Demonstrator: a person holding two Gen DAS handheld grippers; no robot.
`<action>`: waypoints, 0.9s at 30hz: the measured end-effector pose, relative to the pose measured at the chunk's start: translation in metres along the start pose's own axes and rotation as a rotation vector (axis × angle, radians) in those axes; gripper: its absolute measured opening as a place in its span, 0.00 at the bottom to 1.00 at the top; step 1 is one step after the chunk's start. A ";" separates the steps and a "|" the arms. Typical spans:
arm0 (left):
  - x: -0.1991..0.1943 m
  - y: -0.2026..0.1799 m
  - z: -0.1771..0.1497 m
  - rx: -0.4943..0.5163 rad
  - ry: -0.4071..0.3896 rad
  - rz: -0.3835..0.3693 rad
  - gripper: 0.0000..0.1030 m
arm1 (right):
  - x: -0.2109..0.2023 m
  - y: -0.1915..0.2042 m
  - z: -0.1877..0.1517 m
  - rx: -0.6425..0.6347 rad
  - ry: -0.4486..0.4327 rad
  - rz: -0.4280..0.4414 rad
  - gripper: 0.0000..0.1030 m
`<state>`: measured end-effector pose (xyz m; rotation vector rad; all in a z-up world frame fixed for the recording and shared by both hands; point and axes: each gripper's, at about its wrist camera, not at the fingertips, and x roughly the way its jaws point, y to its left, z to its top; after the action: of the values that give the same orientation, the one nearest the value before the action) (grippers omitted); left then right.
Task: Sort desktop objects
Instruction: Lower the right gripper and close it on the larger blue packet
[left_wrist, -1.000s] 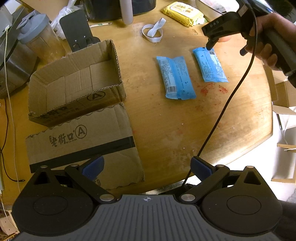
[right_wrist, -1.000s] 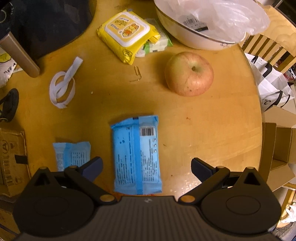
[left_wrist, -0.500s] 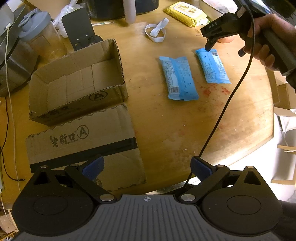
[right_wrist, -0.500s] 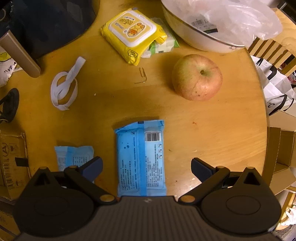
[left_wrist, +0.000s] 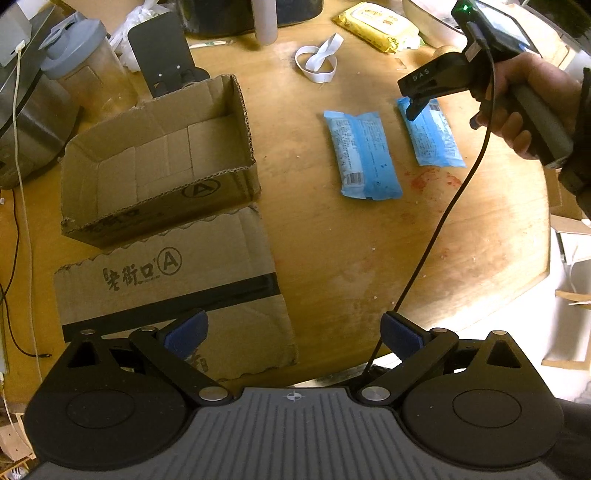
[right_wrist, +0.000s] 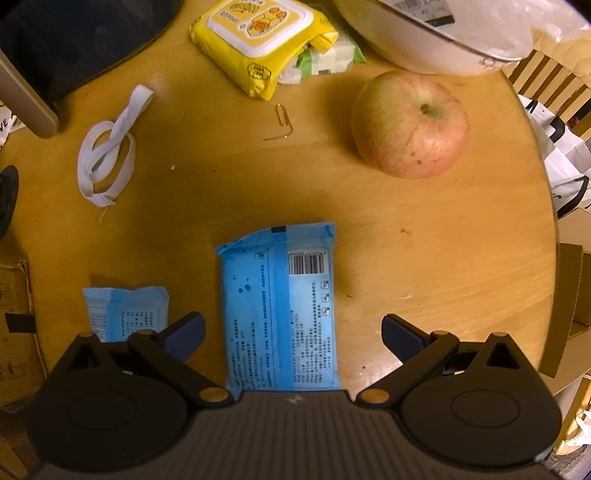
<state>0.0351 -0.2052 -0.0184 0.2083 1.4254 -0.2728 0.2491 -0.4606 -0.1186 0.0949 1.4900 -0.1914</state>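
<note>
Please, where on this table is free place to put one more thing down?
Bare wood lies between the cardboard box and the two blue packets, and along the near table edge. The open box is empty too. The far side is crowded: apple, yellow wipes, white strap.

Right tool (right_wrist: 291, 326) has come lower and nearer counter's far edge; right-hand blue packet (right_wrist: 279, 312) now fills more of gap between its wide-apart fingers. Apple (right_wrist: 410, 123) and yellow wipes pack (right_wrist: 258, 40) loom larger in right wrist view. Left wrist view: right tool (left_wrist: 415, 105) sits over packet's far end.
</note>
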 end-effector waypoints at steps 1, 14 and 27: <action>0.000 0.000 0.000 0.000 0.001 0.001 0.99 | 0.002 0.000 0.000 0.001 0.000 0.002 1.00; 0.002 0.000 0.000 0.004 0.010 0.003 0.99 | 0.029 -0.001 -0.006 -0.009 0.002 0.024 1.00; 0.002 0.000 0.000 0.006 0.012 0.001 0.99 | 0.029 -0.003 -0.012 -0.032 -0.034 0.012 1.00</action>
<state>0.0349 -0.2053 -0.0205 0.2158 1.4364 -0.2753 0.2387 -0.4638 -0.1485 0.0749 1.4574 -0.1586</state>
